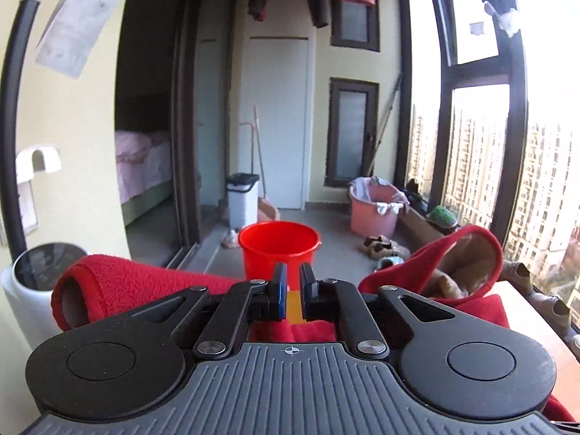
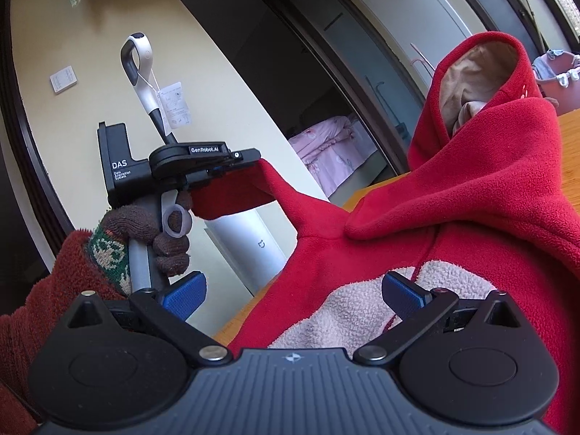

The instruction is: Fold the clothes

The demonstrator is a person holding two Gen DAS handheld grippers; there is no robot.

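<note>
Now left tool [image 2: 250, 159] pinches red hoodie [image 2: 453, 224] sleeve.

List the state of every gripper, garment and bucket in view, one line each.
left gripper: shut on the sleeve, holding it lifted.
right gripper: open, above the hoodie's front.
red hoodie: unfolded on the table, hood standing up.
red bucket: upright on the floor.
pink basin: holding cloths.

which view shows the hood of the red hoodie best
The right wrist view: the hood stands up on the hoodie, its tan lining and whole rim visible. The left wrist view shows the hood only partly, at the right edge, its base cut off behind the left gripper.
</note>
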